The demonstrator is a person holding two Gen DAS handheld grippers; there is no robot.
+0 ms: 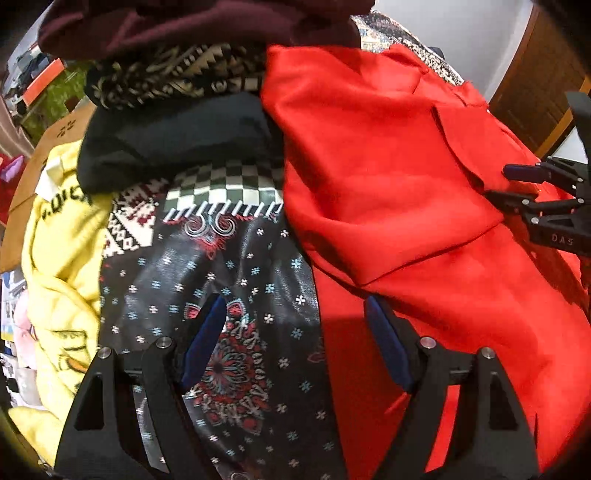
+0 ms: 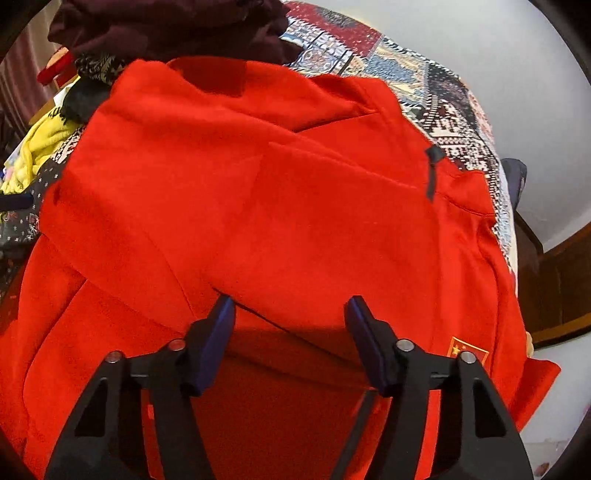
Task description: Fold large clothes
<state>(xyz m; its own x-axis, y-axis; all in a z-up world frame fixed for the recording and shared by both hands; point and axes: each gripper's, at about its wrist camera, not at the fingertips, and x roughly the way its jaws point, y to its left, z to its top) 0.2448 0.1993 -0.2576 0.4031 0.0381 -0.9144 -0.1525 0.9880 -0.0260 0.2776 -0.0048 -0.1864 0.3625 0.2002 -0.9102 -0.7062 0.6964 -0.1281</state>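
Red garment [image 2: 288, 206] runs off the frame at 6 and 9 o'clock; maroon cloth [image 1: 192, 26] is cropped at 12 o'clock; yellow garment's [image 1: 62, 258] lettering is partly hidden.

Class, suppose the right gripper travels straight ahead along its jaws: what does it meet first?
Probably the red fleece garment, whose folded layer lies directly ahead of the open right gripper; exact depth is unclear.

Patterned bedspread [image 2: 448, 110], cardboard box [image 1: 40, 162]
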